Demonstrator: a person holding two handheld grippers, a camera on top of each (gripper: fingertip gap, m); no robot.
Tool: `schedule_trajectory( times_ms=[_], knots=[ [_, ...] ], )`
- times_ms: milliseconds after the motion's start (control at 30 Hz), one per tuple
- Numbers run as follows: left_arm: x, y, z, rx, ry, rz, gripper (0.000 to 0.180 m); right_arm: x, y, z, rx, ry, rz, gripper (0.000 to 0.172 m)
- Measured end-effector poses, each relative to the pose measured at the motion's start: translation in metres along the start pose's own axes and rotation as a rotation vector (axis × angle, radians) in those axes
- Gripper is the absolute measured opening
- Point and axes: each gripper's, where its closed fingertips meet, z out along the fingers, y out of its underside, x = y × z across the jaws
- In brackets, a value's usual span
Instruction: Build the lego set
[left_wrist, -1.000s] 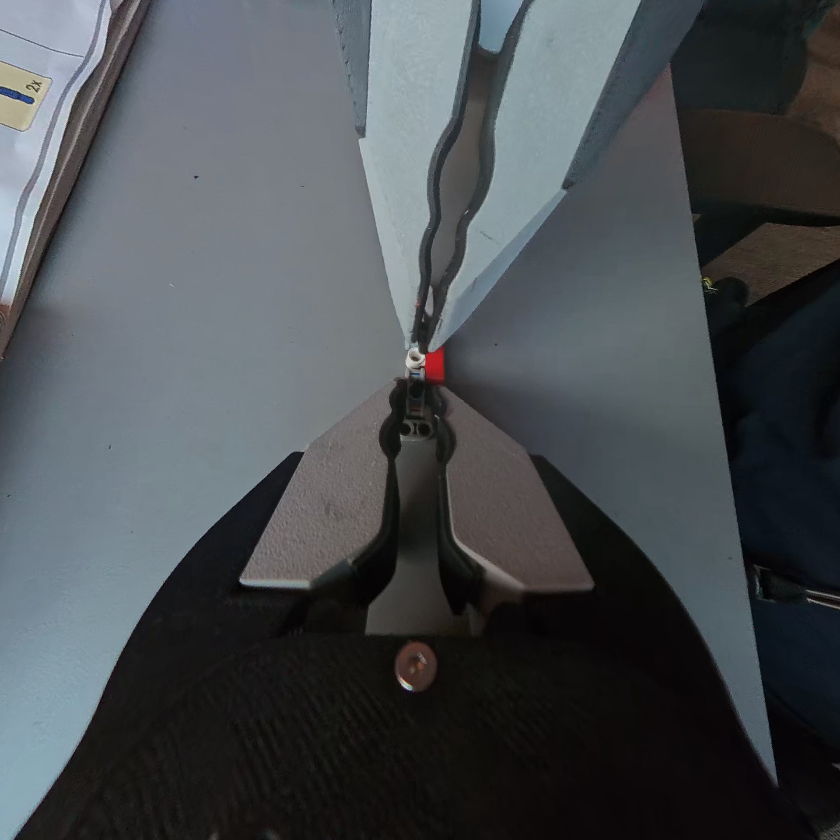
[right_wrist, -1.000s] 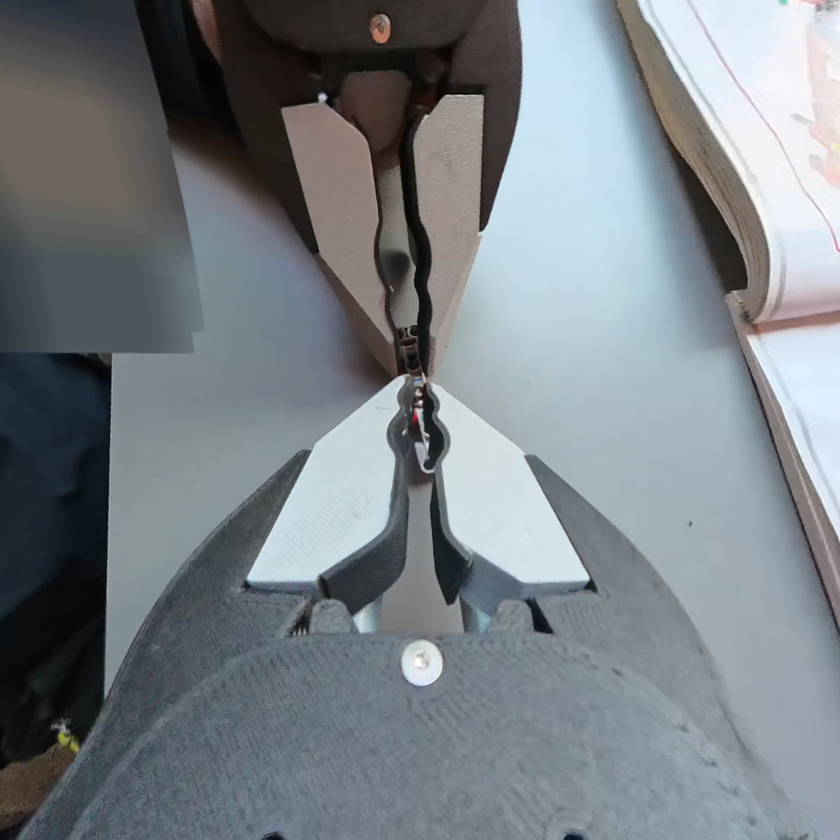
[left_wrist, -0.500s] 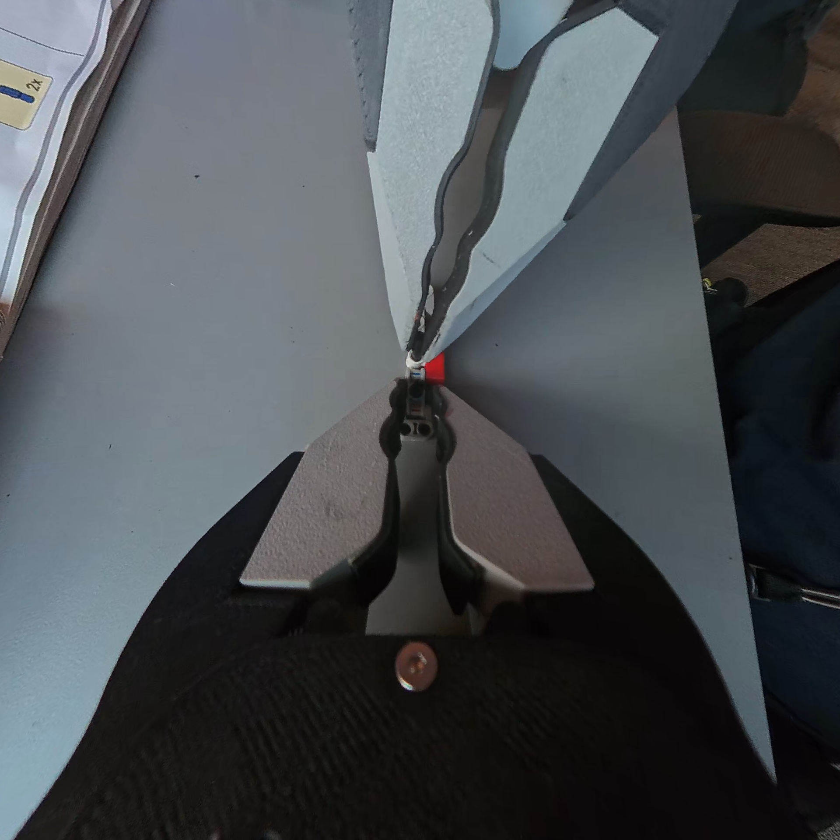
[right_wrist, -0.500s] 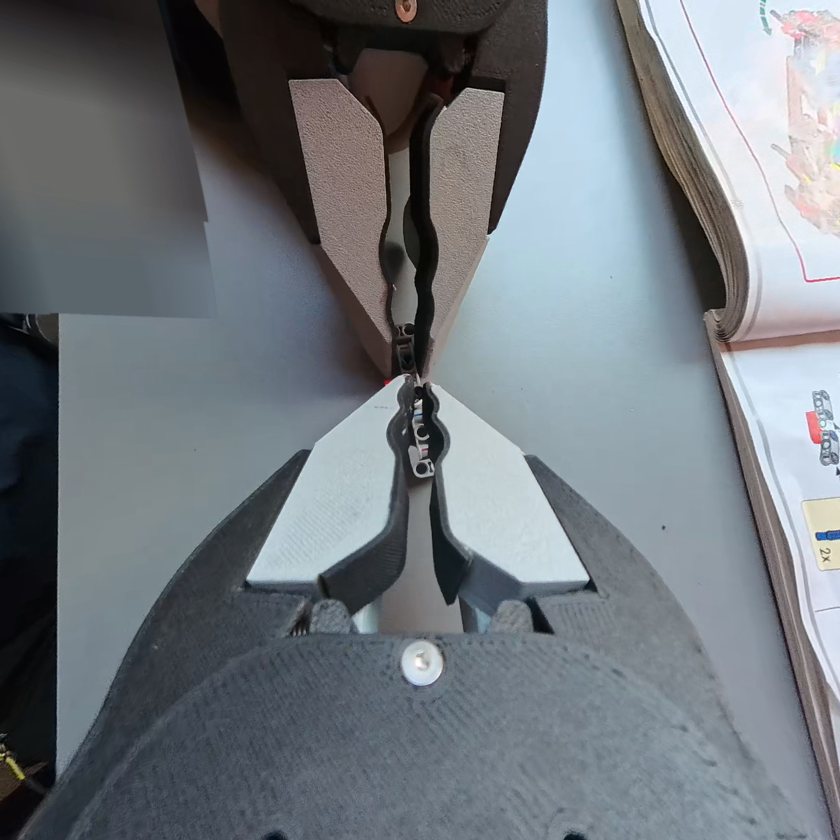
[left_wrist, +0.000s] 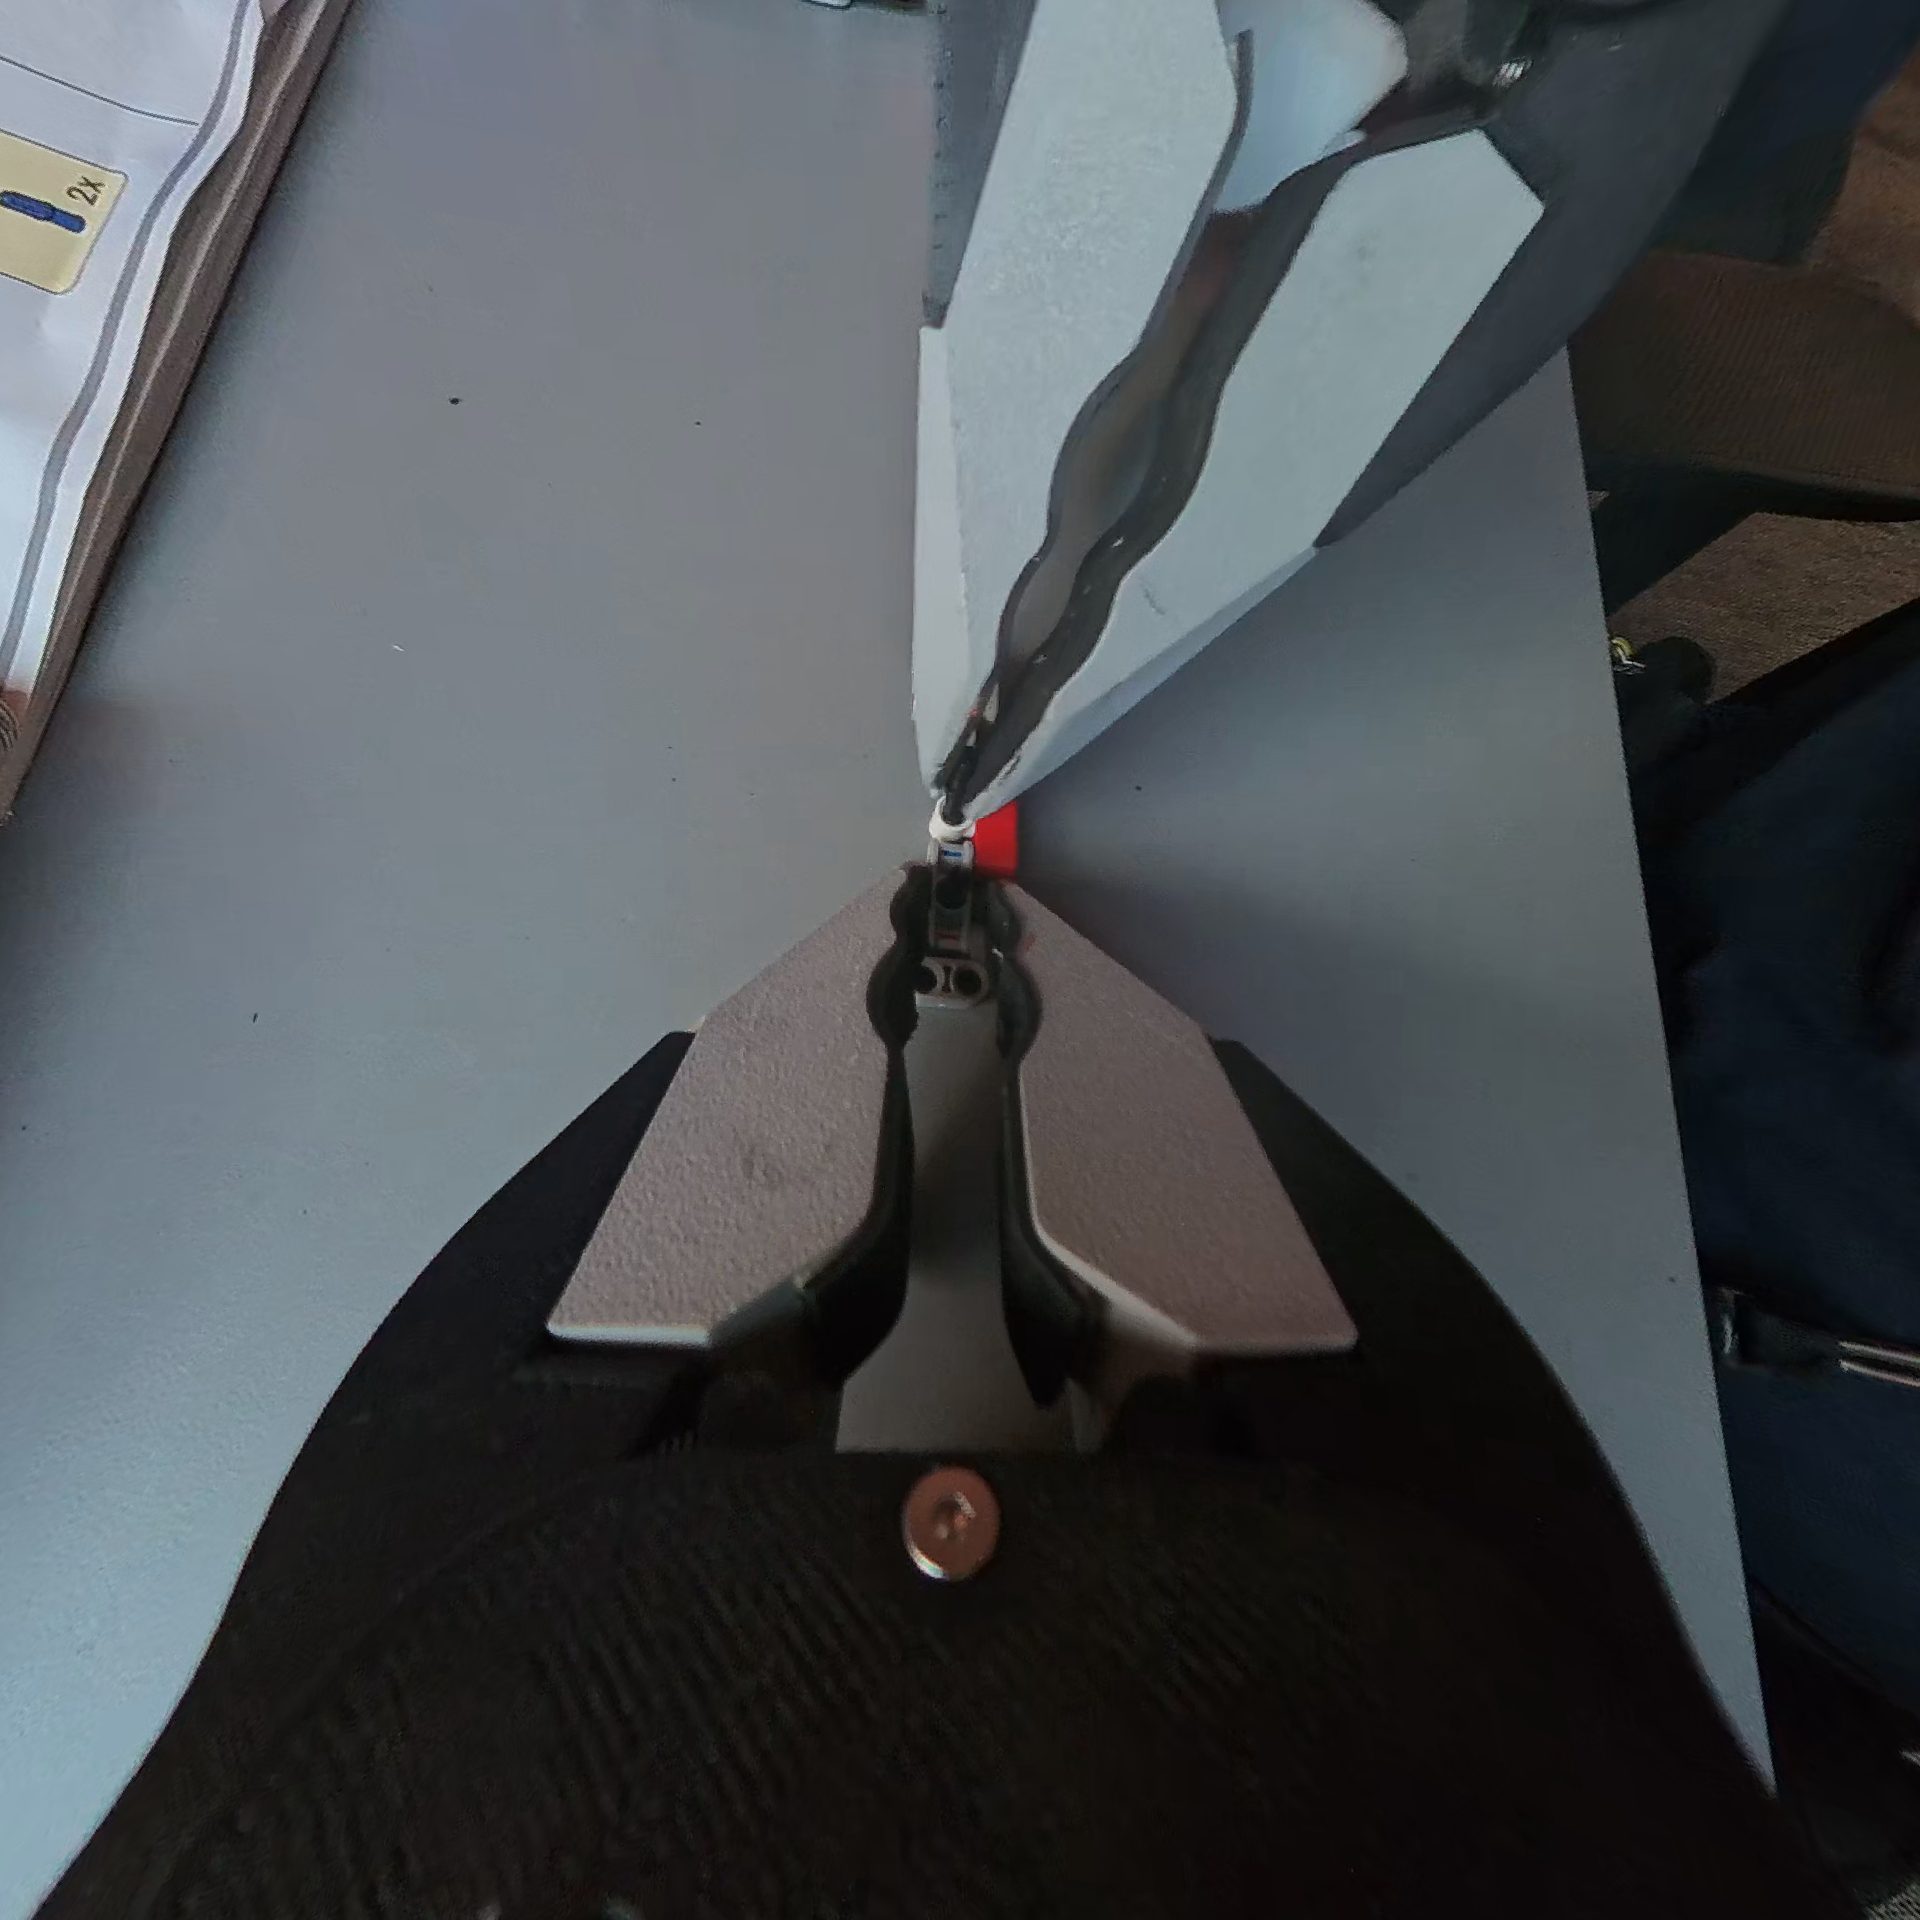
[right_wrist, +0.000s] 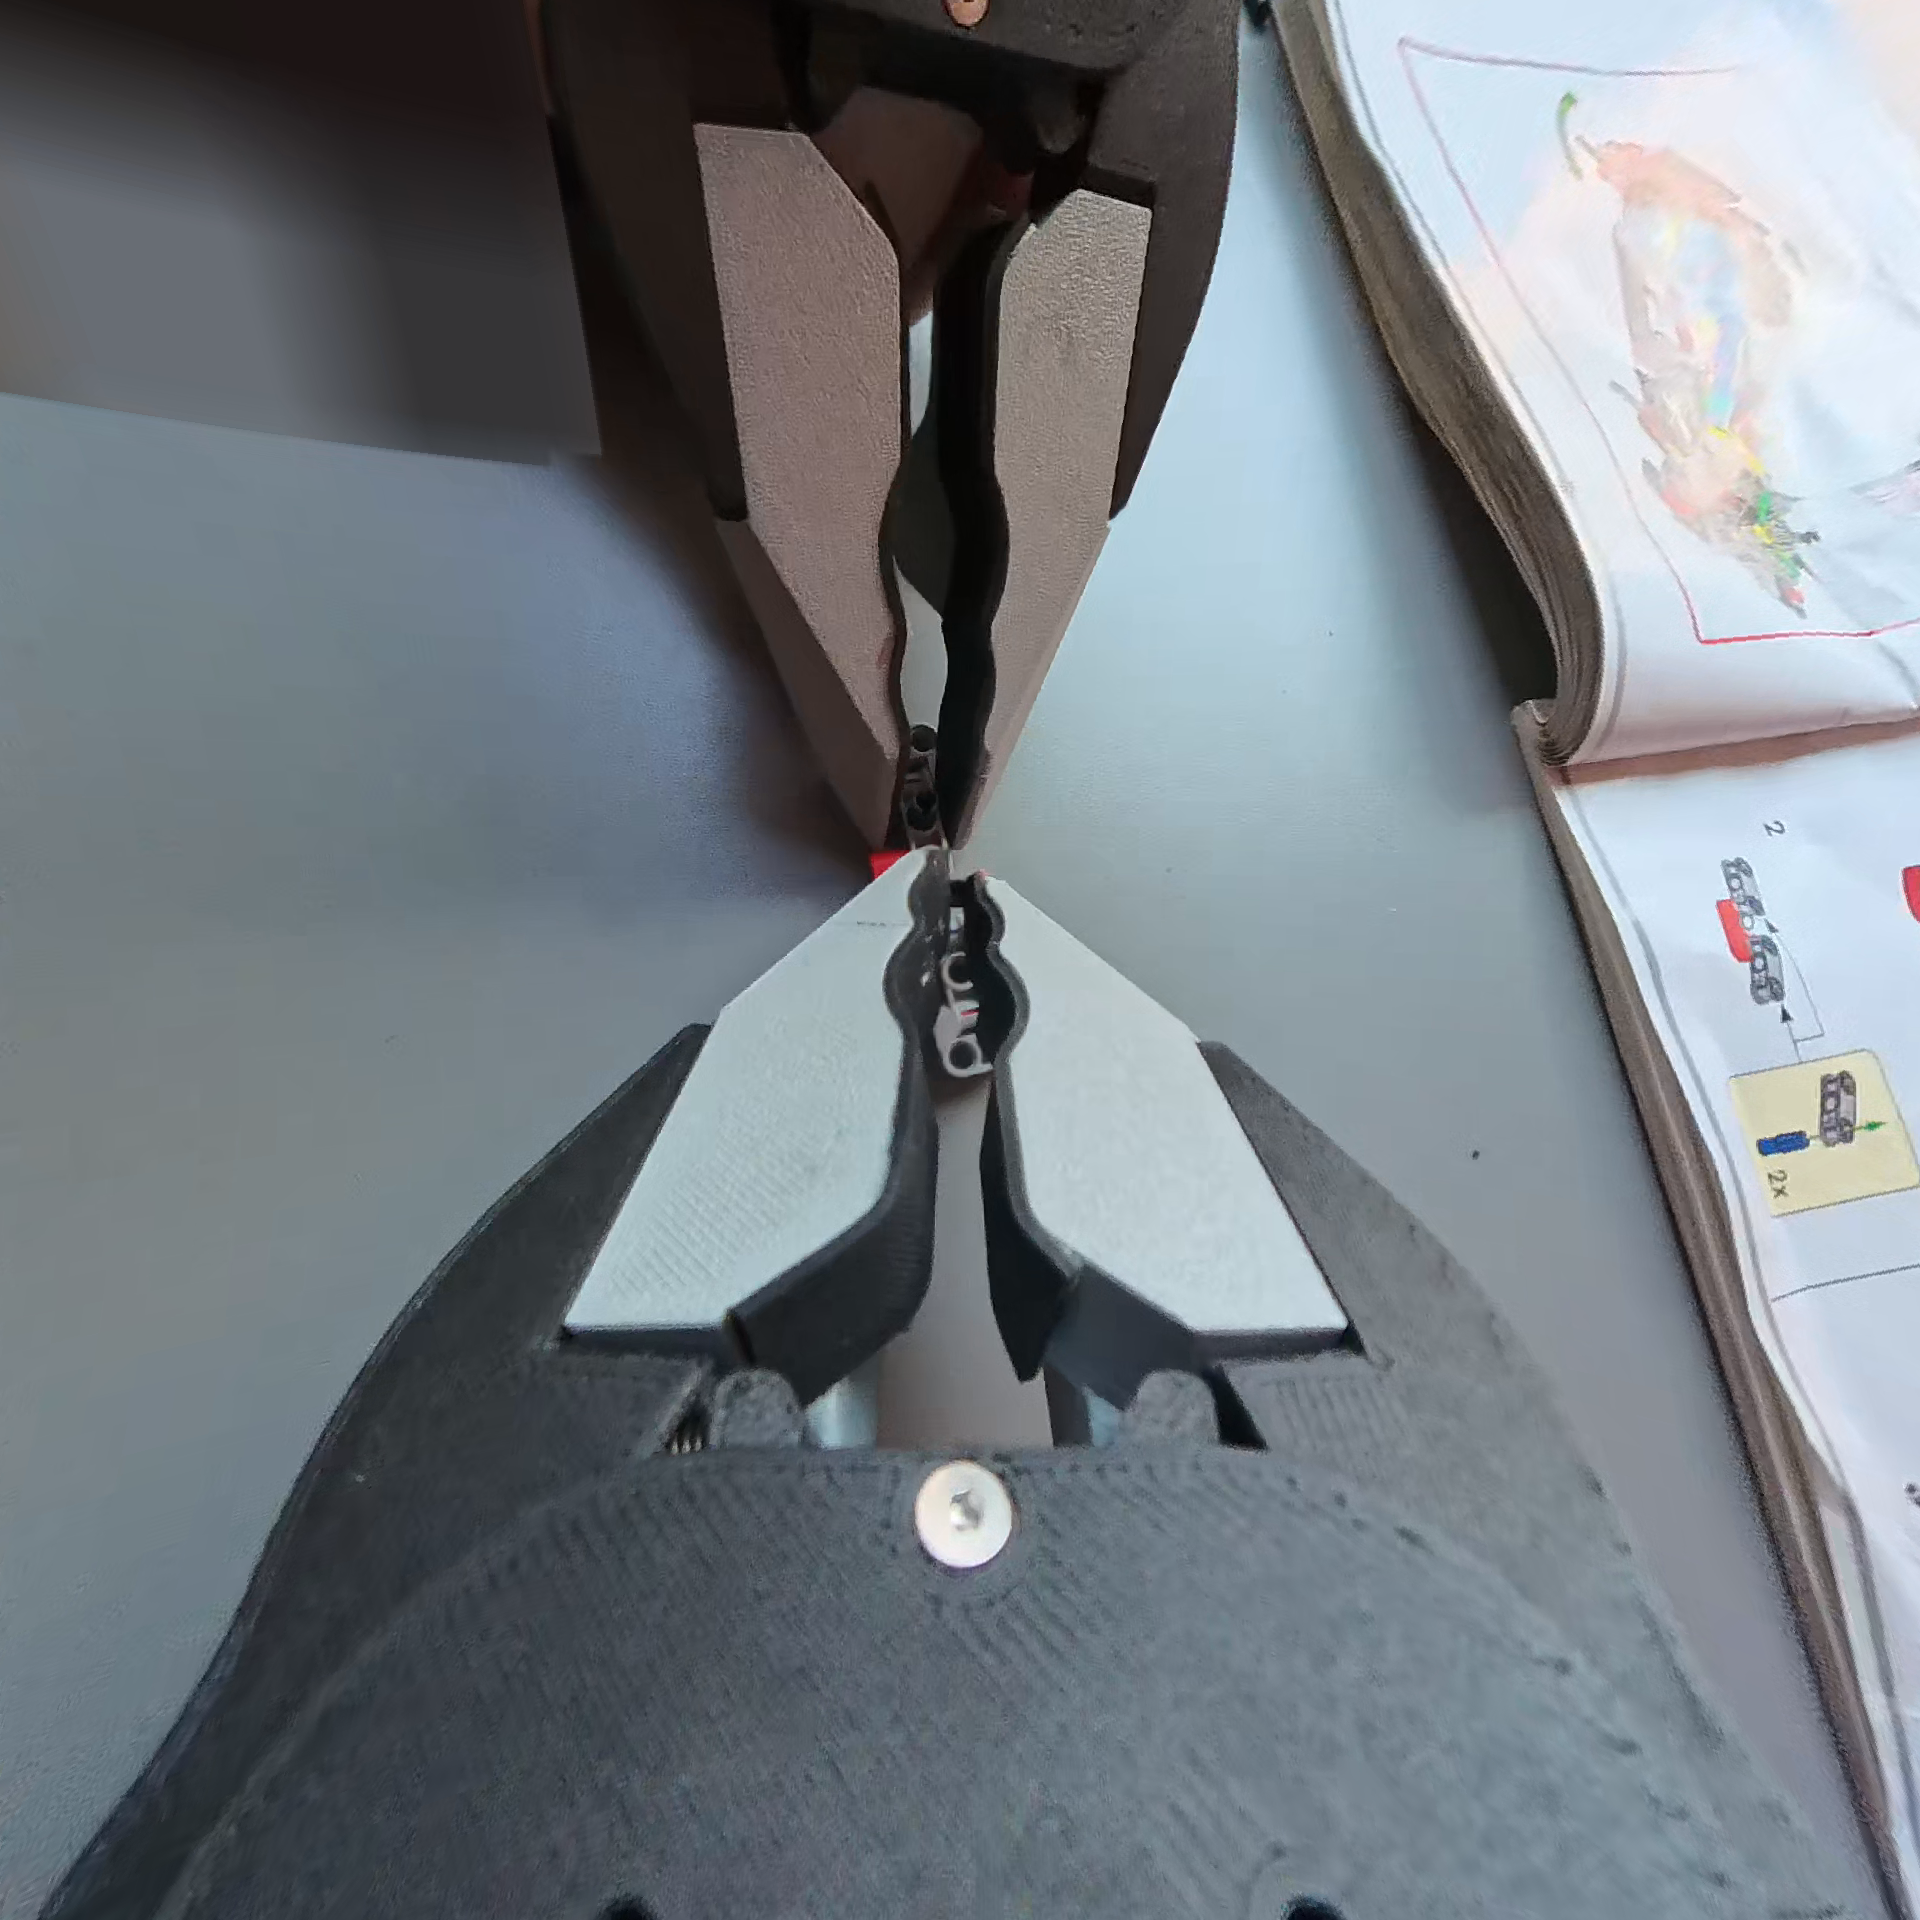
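Note:
My two grippers meet tip to tip above the grey table (left_wrist: 468, 727). My left gripper (left_wrist: 951, 902) is shut on a small dark grey holed building piece (left_wrist: 948, 940); it also shows in the right wrist view (right_wrist: 921, 790), between the left gripper's fingers (right_wrist: 831, 582). My right gripper (right_wrist: 951, 896) is shut on a thin light grey holed piece (right_wrist: 961, 1023). In the left wrist view the right gripper (left_wrist: 961, 795) comes down from the top. At its tip sit a white ring (left_wrist: 945, 827) and a red piece (left_wrist: 1000, 840), against the dark piece's end. The red piece peeks out in the right wrist view (right_wrist: 883, 862).
An open instruction booklet lies on the table, at the right in the right wrist view (right_wrist: 1714, 436) and at the far left in the left wrist view (left_wrist: 73, 260). The table's edge (left_wrist: 1631, 987) runs down the right, with dark objects beyond it. Both grippers' tips are close together, under 4 cm apart.
Both grasps stay shut and the tips stay together. The right gripper has tilted, its body leaning to the right in the left wrist view; more of the booklet shows in the right wrist view.

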Motion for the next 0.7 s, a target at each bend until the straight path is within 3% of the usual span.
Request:
schedule_trajectory(
  times_ms=[167,300,500,600,700],
  knots=[
    [0.0000,0.0000,-0.0002,0.000,0.005,-0.006,0.008,0.0004,-0.0023,0.0058,-0.133,-0.016,-0.171,0.001],
    [0.0018,-0.0011,0.0011,0.002,0.007,0.003,0.008,-0.0024,0.0047,-0.0018,-0.136,-0.062,-0.106,0.000],
    [0.0033,-0.0012,0.0019,0.000,0.014,0.006,0.008,-0.0063,0.0054,0.0017,-0.203,-0.041,-0.224,0.000],
    [0.0040,-0.0017,0.0024,0.000,0.011,0.010,0.008,-0.0063,0.0044,0.0014,-0.144,-0.073,-0.110,0.000],
    [0.0029,-0.0020,0.0016,0.005,0.010,0.000,0.008,-0.0057,0.0001,0.0011,-0.037,-0.154,0.117,0.002]
  ],
)
